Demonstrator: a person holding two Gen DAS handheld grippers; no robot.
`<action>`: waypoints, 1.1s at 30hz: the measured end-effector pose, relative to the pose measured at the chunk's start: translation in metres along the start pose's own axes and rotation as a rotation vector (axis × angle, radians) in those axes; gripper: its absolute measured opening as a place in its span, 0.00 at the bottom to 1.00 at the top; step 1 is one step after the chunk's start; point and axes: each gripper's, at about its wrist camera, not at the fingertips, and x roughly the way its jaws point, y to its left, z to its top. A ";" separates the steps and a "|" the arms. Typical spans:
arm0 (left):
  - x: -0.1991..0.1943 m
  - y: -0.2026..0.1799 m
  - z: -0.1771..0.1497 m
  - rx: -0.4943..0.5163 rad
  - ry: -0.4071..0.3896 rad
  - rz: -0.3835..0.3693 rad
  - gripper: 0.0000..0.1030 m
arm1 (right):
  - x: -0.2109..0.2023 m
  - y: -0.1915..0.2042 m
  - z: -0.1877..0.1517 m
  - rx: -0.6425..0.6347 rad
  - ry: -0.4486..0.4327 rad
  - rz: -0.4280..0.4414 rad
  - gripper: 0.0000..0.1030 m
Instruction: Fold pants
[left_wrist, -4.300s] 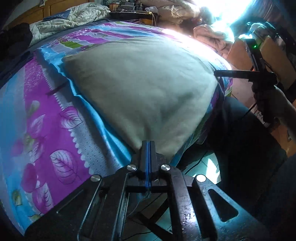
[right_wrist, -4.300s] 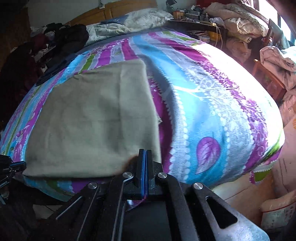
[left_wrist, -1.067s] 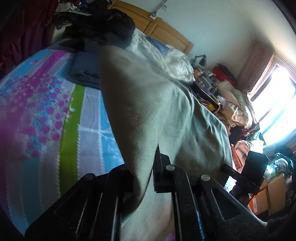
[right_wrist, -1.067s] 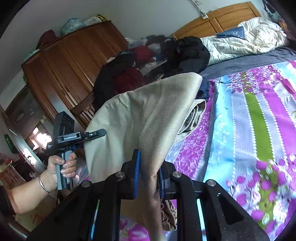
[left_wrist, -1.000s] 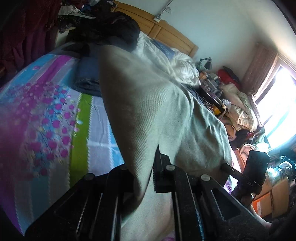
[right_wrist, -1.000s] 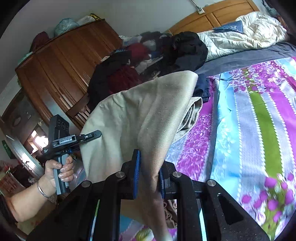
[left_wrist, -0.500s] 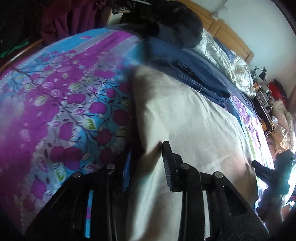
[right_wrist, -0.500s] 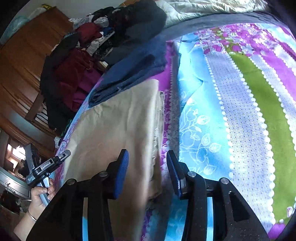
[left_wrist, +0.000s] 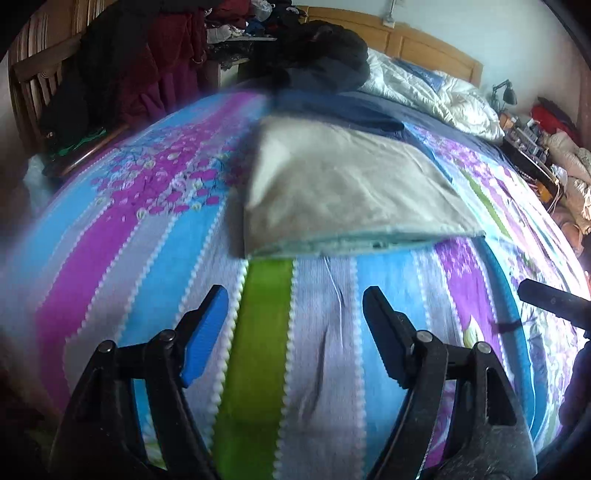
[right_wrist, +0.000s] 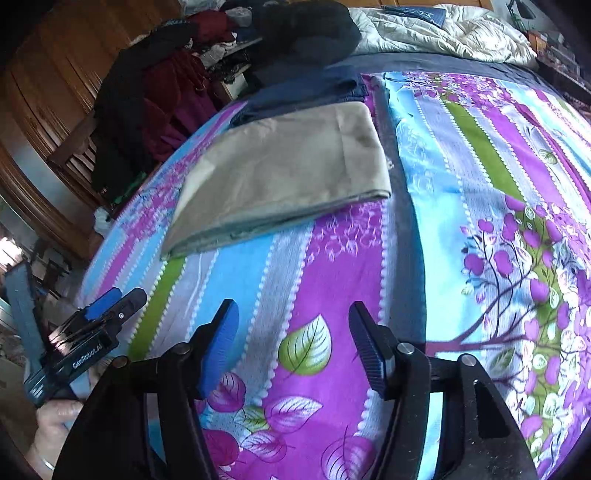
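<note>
The beige pants (left_wrist: 343, 192) lie folded into a flat rectangle on the bed's striped floral cover (left_wrist: 266, 332), also seen as the beige pants (right_wrist: 284, 170) in the right wrist view. My left gripper (left_wrist: 295, 325) hovers open over the cover, well short of the pants' near edge, with nothing between its fingers. My right gripper (right_wrist: 291, 343) is open too, over a purple leaf stripe, apart from the pants. In the right wrist view the left gripper (right_wrist: 110, 306) shows at lower left, held by a hand (right_wrist: 55, 417).
Folded dark blue jeans (right_wrist: 306, 92) lie just behind the pants. A pile of dark clothes (left_wrist: 317, 55) and a white quilt (left_wrist: 436, 96) sit near the wooden headboard. A wooden wardrobe (right_wrist: 48, 92) and a chair draped with clothes (left_wrist: 122, 81) stand left of the bed. Cluttered items (left_wrist: 535, 147) line the right.
Both grippers lifted the pants' edge and carried it over, then let go. Since half a second ago both have drawn back from the folded pants and their jaws have spread wider.
</note>
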 end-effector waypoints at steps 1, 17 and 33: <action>0.002 -0.006 -0.010 0.007 0.009 0.019 0.74 | 0.006 0.012 -0.007 -0.038 0.003 -0.047 0.70; 0.049 0.001 -0.019 -0.166 0.049 0.207 1.00 | 0.104 0.038 -0.015 -0.095 0.012 -0.465 1.00; 0.054 -0.006 -0.022 -0.183 0.060 0.242 1.00 | 0.106 0.039 -0.016 -0.087 0.013 -0.455 1.00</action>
